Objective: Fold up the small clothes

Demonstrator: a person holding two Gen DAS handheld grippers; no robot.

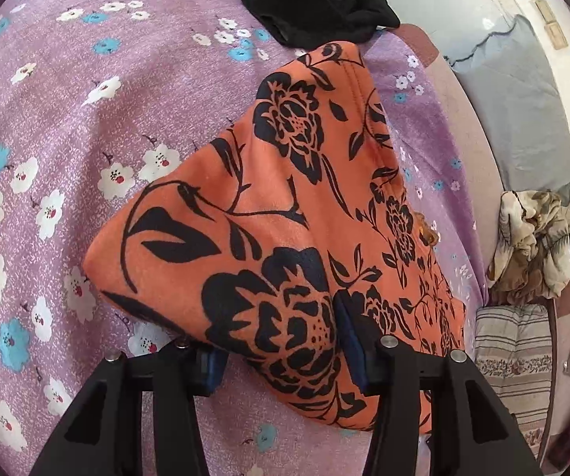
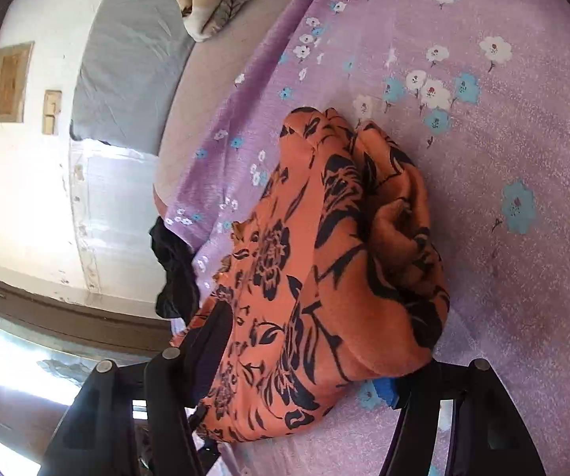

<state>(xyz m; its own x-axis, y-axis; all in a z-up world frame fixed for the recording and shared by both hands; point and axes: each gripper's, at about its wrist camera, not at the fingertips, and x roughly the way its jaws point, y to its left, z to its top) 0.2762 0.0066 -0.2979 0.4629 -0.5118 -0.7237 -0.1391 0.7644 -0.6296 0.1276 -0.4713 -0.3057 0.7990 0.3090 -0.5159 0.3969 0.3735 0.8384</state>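
At the bottom of each frame your left gripper (image 1: 281, 361) and right gripper (image 2: 305, 380) both stand half open around the orange cloth (image 1: 285, 218), one at each end; whether the pads press, I cannot tell. It rests bunched on the purple bedsheet (image 1: 87, 119). It looks soft, light and a little thick, so pinch all layers at the folded edge. Farther, at the upper frame, lies a black garment (image 1: 316, 4).

Both my wrist cameras look down along my fingers, close over the orange black-flowered garment (image 1: 285, 218) (image 2: 324, 269) on the purple floral bedsheet (image 1: 87, 119) (image 2: 503, 139), shared by both.
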